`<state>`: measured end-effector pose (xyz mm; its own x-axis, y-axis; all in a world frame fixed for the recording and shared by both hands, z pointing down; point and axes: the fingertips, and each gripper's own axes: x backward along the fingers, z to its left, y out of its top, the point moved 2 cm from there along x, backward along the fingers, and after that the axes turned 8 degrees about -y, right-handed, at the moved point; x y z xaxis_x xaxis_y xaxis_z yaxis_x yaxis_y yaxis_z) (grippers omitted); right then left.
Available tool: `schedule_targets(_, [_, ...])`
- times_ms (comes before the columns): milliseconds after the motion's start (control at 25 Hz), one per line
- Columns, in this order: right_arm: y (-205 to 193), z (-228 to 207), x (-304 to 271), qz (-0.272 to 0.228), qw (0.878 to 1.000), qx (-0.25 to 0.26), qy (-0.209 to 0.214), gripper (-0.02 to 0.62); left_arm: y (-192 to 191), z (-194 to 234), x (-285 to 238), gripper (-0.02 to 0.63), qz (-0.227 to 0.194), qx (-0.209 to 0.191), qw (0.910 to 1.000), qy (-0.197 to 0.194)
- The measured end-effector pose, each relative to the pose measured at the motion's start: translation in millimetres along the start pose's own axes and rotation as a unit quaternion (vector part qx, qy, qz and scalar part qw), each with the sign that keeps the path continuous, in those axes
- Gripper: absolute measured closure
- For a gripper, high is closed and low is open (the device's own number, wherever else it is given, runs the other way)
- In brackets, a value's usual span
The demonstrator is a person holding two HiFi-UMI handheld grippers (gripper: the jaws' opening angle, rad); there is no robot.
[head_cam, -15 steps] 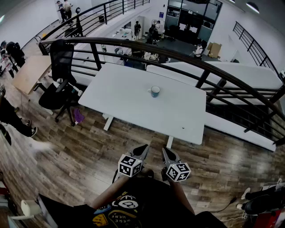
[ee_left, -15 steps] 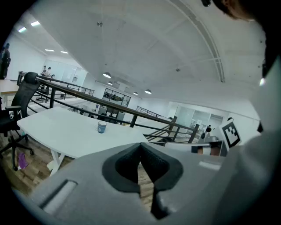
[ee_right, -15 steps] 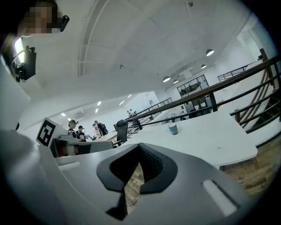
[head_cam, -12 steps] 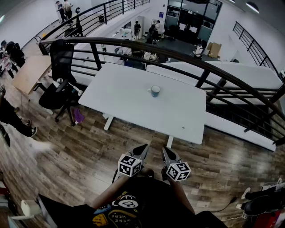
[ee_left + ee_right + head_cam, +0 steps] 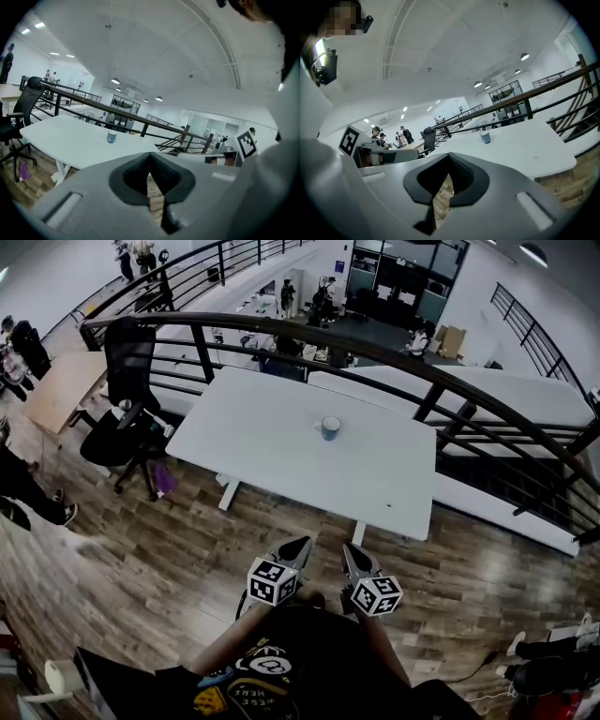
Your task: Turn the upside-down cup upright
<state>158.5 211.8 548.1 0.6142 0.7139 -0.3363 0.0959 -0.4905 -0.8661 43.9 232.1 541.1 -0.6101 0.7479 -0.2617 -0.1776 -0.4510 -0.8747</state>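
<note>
Cup (image 5: 330,427) stands mid-tabletop (image 5: 272,451), well apart from left gripper (image 5: 298,546) and right gripper (image 5: 348,552), both with jaws together and empty. Best practice: close in first, then part one pair to span the cup's wall.

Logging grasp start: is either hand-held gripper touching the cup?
Apart. Head view: left hand-held gripper and right hand-held gripper hang over the floor, short of the table bearing the cup.
</note>
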Motion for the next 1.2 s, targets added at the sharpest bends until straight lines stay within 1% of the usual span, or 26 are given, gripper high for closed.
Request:
schedule_targets(200, [-9, -1, -6, 0.014, 0.999, -0.042, 0.006, 0.597, 0, 1, 1, 0.603, 0.004, -0.003, 0.9999, -0.009])
schedule_targets(280, [-11, 0, -9, 0.015, 0.999, -0.039, 0.001, 0.597, 0, 6, 2, 0.603, 0.005, 0.001, 0.9999, -0.013])
schedule_targets(440, [-17, 15, -28, 0.015, 0.999, -0.029, -0.003, 0.597, -3, 35, 10, 0.603, 0.004, 0.013, 0.9998, -0.017])
schedule_targets(520, [-22, 18, -33, 0.019, 1.0, -0.023, -0.009, 0.597, -9, 45, 12, 0.603, 0.015, 0.026, 0.9994, -0.02])
schedule_targets(600, [-23, 15, -41, 0.025, 0.999, -0.02, -0.016, 0.597, -10, 53, 10, 0.603, 0.029, 0.03, 0.9989, -0.022])
schedule_targets(720, [-18, 4, -62, 0.028, 0.999, -0.023, -0.019, 0.597, -4, 68, 0, 0.603, 0.031, 0.032, 0.9988, -0.02])
schedule_targets(840, [-7, -14, -97, 0.029, 0.999, -0.022, -0.017, 0.597, 7, 92, -24, 0.603, 0.03, 0.034, 0.9988, -0.018])
schedule_targets(920, [2, -32, -124, 0.03, 0.999, -0.023, -0.016, 0.597, 17, 109, -49, 0.603, 0.032, 0.031, 0.9989, -0.017])
schedule_targets(1000, [11, -51, -155, 0.034, 0.999, -0.017, -0.013, 0.597, 25, 130, -78, 0.603, 0.038, 0.037, 0.9985, -0.013])
schedule_targets(1120, [17, -76, -195, 0.049, 0.999, 0.006, 0.005, 0.597, 28, 155, -119, 0.603, 0.061, 0.063, 0.9961, -0.008])
schedule_targets(1200, [24, -96, -224, 0.058, 0.997, 0.033, 0.023, 0.597, 32, 168, -151, 0.603, 0.071, 0.063, 0.9955, -0.003])
